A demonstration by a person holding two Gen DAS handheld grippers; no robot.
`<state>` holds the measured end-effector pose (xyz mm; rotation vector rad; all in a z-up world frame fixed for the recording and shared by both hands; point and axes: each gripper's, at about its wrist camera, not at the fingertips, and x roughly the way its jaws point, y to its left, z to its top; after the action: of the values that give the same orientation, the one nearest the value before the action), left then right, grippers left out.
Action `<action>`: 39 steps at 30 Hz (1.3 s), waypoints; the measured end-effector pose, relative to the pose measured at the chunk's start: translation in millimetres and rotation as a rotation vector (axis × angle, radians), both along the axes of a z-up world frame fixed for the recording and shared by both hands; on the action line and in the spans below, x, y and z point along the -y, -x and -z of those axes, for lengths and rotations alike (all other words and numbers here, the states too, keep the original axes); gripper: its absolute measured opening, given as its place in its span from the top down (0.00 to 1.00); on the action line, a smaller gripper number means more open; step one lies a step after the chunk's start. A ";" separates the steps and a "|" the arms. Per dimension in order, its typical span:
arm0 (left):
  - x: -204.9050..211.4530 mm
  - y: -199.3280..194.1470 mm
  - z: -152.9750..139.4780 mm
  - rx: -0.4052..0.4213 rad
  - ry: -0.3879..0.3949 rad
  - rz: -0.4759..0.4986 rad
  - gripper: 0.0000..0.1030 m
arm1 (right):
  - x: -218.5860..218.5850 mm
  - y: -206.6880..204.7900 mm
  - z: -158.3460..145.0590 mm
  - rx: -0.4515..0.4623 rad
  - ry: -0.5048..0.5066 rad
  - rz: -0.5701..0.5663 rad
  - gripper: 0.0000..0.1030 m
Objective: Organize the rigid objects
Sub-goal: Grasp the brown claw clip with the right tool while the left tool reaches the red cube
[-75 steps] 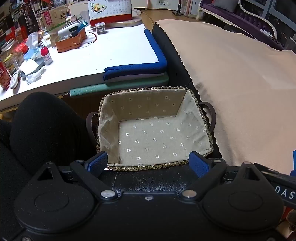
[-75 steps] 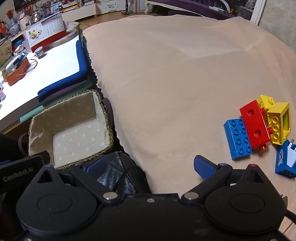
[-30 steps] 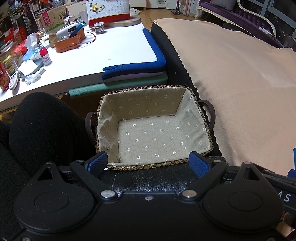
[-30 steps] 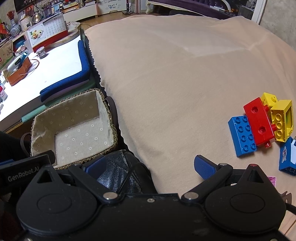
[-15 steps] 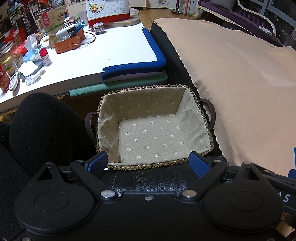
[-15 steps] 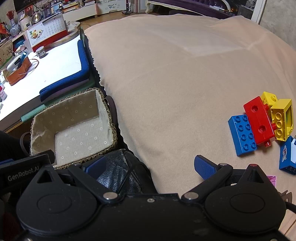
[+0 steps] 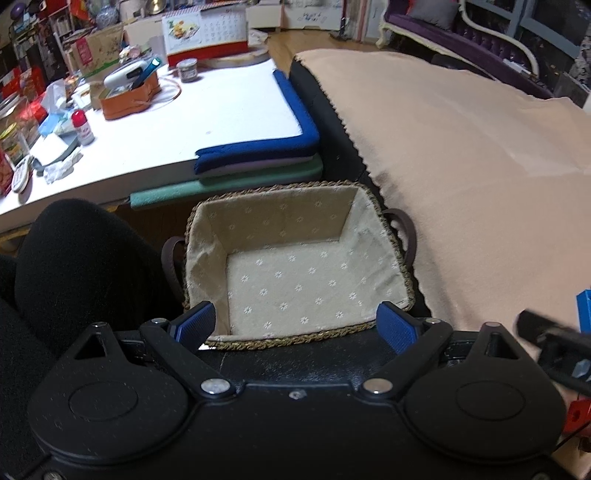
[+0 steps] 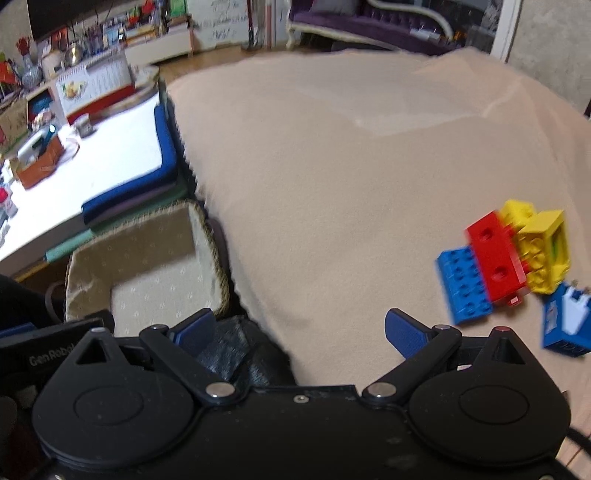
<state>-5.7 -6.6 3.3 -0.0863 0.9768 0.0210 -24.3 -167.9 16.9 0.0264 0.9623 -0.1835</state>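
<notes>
A woven basket (image 7: 207, 236) with a flowered cloth lining sits empty just beyond my left gripper (image 7: 295, 323), which is open and empty. The basket also shows at the left of the right wrist view (image 8: 210, 236). On the beige cloth (image 8: 332, 184) at the right lie toy bricks: a blue brick (image 8: 463, 291), a red brick (image 8: 496, 260), a yellow brick (image 8: 543, 251) and a blue-and-white block (image 8: 565, 325). My right gripper (image 8: 299, 332) is open and empty, to the left of the bricks and near the cloth's front edge.
A white table (image 7: 147, 129) at the left holds an orange box (image 7: 129, 98), a calendar (image 7: 205, 33), a jar and bottles. Blue and green cushions (image 7: 258, 158) are stacked behind the basket. A black-clad knee (image 7: 81, 258) is left of the basket.
The right wrist view has shifted and blurred; the bricks now sit lower and nearer its gripper. The right gripper's body now shows at the right edge of the left wrist view. The left gripper holds still.
</notes>
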 end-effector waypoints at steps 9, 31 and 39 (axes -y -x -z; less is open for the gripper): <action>19.1 7.4 -6.7 0.053 0.029 0.140 0.15 | 54.7 56.3 -34.7 0.174 0.185 0.061 0.09; 153.9 69.6 -17.2 -0.002 0.087 0.775 0.13 | 161.6 167.8 24.3 0.139 0.139 -0.154 0.01; 184.8 76.0 -15.0 -0.029 0.099 0.839 0.13 | 157.1 155.2 51.7 0.104 0.193 -0.158 0.15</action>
<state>-81.7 -191.4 18.3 0.2379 0.9815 -0.7973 -179.5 -325.1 -34.8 -0.2157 0.8359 -0.1271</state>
